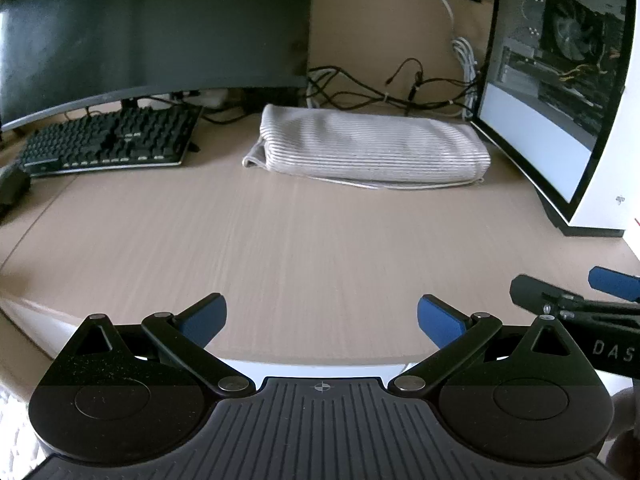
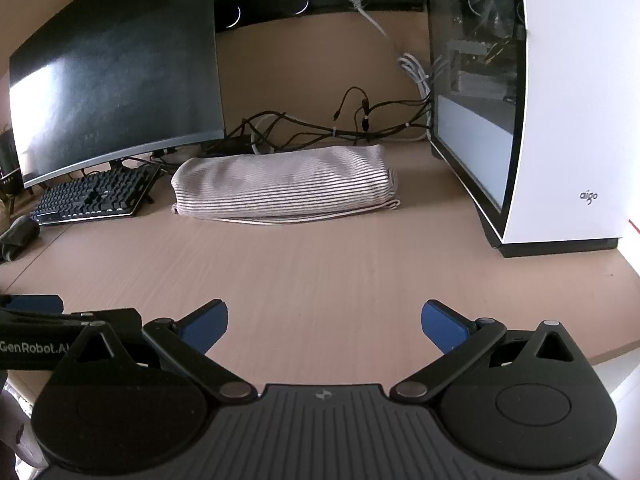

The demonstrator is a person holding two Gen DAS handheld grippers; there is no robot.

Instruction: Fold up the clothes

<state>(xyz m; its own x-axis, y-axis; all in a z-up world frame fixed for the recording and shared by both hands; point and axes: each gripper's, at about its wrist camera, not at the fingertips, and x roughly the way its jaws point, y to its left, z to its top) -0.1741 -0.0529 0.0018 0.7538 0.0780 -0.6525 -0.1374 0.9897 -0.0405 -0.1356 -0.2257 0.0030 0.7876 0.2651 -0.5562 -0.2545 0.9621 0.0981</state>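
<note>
On wooden desk (image 1: 280, 240), folded striped garment (image 1: 368, 148), monitor (image 1: 152, 28)

Near half of desk (image 1: 304, 248) is bare wood, wide open btwn both grippers & the far clutter. Left gripper (image 1: 322, 320) & right gripper (image 2: 324, 326) hover side by side at near edge, jaws spread, nothing btwn fingers. Folded striped garment (image 1: 368, 148) lies far centre. It sits btwn keyboard (image 1: 108, 140) w/ monitor (image 1: 152, 28) above on far left & PC case (image 1: 576, 92) on far right. Cable tangle (image 2: 320, 132) blocks the strip behind garment. Dark object (image 2: 18, 236) at left edge.
</note>
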